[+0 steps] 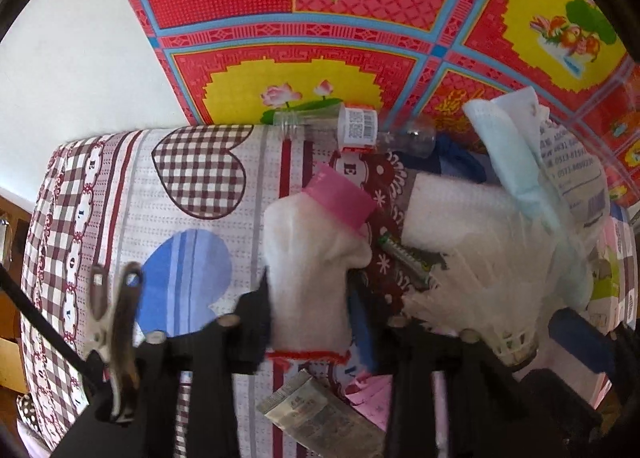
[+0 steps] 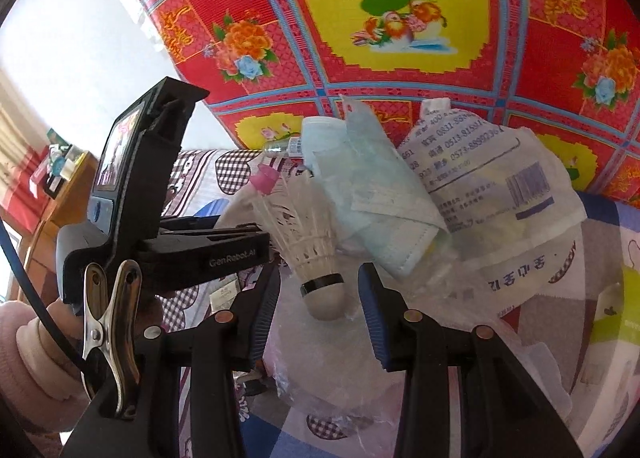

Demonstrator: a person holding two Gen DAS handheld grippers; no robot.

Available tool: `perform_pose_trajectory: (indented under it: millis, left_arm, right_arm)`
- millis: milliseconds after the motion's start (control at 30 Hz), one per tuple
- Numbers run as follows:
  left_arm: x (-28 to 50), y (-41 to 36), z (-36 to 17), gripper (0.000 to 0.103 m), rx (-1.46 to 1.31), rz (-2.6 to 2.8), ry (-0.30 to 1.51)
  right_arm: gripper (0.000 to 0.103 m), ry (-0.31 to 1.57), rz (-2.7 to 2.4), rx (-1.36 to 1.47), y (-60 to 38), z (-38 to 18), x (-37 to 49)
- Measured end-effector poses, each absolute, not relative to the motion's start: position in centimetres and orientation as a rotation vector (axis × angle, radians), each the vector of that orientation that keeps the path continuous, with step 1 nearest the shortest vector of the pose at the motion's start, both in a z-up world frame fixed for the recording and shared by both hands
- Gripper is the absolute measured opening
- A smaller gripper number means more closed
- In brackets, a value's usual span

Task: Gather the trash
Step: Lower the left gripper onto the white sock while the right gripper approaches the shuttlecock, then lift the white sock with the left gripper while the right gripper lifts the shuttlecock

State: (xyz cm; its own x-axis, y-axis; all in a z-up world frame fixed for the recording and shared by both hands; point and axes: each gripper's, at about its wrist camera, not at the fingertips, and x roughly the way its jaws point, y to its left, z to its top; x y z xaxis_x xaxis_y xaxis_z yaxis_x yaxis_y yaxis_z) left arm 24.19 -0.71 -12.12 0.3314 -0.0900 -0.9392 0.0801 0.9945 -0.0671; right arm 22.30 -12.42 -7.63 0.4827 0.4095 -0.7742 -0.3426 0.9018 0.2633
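White shuttlecock [image 2: 316,242] lies between the wide-open right tongs [image 2: 320,318]; left tongs [image 1: 310,310] clamp white fabric [image 1: 308,258].

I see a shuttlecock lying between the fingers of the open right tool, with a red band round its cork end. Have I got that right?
Not quite. The band round the cork of the shuttlecock is black, not red, as the right wrist view shows. The rest holds: it lies between the fingers of the open right tool.
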Motion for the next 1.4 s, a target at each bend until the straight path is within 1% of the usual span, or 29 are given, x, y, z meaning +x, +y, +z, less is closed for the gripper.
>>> perform_pose_trajectory:
  millis: [67, 167, 267, 367, 467, 767, 1100, 1400]
  left_arm:
    - [24.0, -0.4, -12.1, 0.027, -0.014, -0.127, 1.228]
    - [23.8, 0.2, -12.2, 0.023, -0.010, -0.138, 1.230]
    - [23.5, 0.9, -11.9, 0.022, 0.005, -0.136, 1.224]
    - [22.8, 1.7, -11.5, 0.021, -0.001, -0.141, 1.215]
    - [21.9, 2.3, -10.6, 0.021, 0.012, -0.151, 1.198]
    - [19.2, 3.0, -8.8, 0.021, 0.007, -0.180, 1.164]
    - [15.6, 5.8, -6.4, 0.021, -0.003, -0.184, 1.123]
    - [12.5, 8.1, -5.4, 0.021, -0.021, -0.177, 1.107]
  right_arm:
    - [0.042, 0.966, 0.453, 0.058, -12.0, -7.9, 22.4]
    - [0.042, 0.981, 0.437, 0.041, -11.4, -8.8, 22.9]
    - [0.042, 0.993, 0.412, 0.028, -11.2, -9.6, 23.3]
    - [0.042, 1.001, 0.393, 0.032, -10.9, -10.1, 23.6]
    - [0.035, 0.998, 0.391, 0.031, -10.8, -10.3, 23.7]
    - [0.034, 0.970, 0.374, 0.080, -10.7, -9.2, 22.5]
    - [0.034, 0.935, 0.362, 0.110, -10.8, -7.2, 19.0]
    - [0.034, 0.915, 0.367, 0.107, -9.6, -6.0, 16.0]
